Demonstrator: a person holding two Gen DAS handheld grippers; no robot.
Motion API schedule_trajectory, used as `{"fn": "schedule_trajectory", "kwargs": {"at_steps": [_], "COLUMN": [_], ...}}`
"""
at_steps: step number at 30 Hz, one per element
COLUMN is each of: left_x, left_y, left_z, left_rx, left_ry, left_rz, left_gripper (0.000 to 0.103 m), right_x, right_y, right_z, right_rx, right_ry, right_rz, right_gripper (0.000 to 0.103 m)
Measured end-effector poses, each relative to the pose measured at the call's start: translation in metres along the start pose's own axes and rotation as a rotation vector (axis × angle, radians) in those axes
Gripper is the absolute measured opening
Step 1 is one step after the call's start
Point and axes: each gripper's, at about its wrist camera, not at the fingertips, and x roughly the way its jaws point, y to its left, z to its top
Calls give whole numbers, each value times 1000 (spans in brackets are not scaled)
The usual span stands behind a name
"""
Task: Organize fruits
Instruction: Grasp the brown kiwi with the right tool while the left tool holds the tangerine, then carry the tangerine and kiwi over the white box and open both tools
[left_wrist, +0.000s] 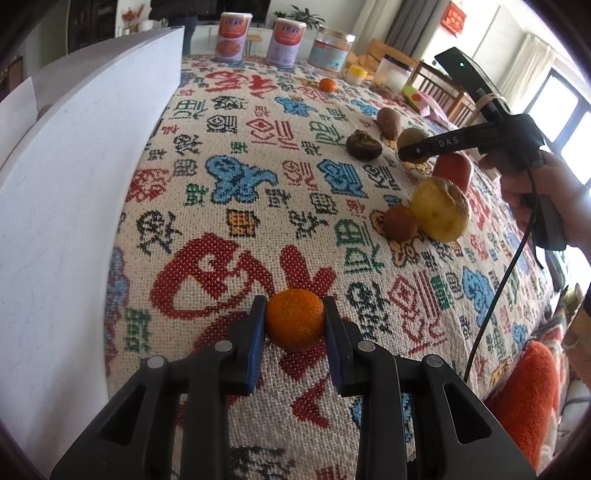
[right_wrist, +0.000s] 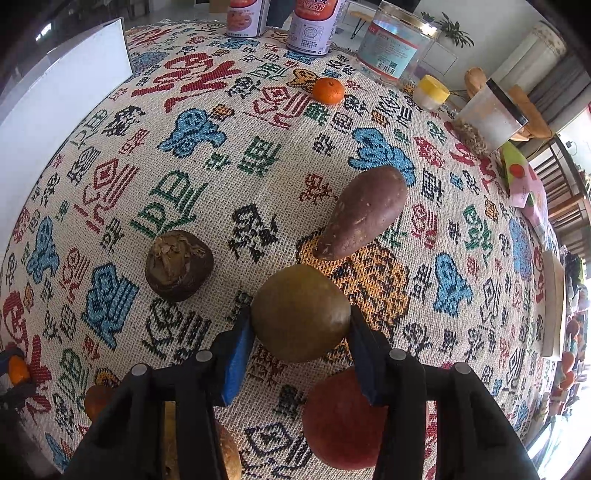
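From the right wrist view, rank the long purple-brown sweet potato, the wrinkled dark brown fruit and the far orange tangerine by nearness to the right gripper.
1. The long purple-brown sweet potato, just ahead and slightly right of the right gripper.
2. The wrinkled dark brown fruit, ahead to the left; close to the sweet potato's range, so these two are nearly tied.
3. The far orange tangerine, near the jars.

The surface is covered by a cream woven cloth (left_wrist: 258, 155) patterned with red, blue, green and black characters. A white flat board (left_wrist: 74, 177) stands upright along the left edge of this cloth. Beyond the cloth's far edge hang grey curtains (left_wrist: 410, 22) against a pale wall bearing a red square hanging (left_wrist: 455, 19). Right of the cloth, bright daylight enters through dark-framed windows (left_wrist: 561, 107). Brown wooden chairs (left_wrist: 439, 88) stand near these windows. A green potted plant (left_wrist: 303, 14) stands behind the cloth.
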Motion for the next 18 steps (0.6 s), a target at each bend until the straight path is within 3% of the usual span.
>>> {"fn": "schedule_trajectory", "kwargs": {"at_steps": [5,9,11,15,18], "left_x": [-46,-106,-143,-196,-197], "left_y": [-9,-1,13,57,97], "left_z": [0,4,5,4,-3], "left_rx": [-22,-83,-119,-193,-265], "left_ry": [-57,-90,-142,-248,-235], "left_rz": [-70,-168,-170,7,175], "left_gripper": [29,29,29,29,29], "right_x": [-50,-80,-98,-150,-178], "right_y": [-9,33,65,143,211], "right_z": [-18,-28,-27,-19,-9], "right_rx": [186,169,137,60,-32], "right_ry": [-133,-142,-161,-234,-250], "right_rz": [222,379,465,702,821], "right_gripper": [49,49,49,49,49]}}
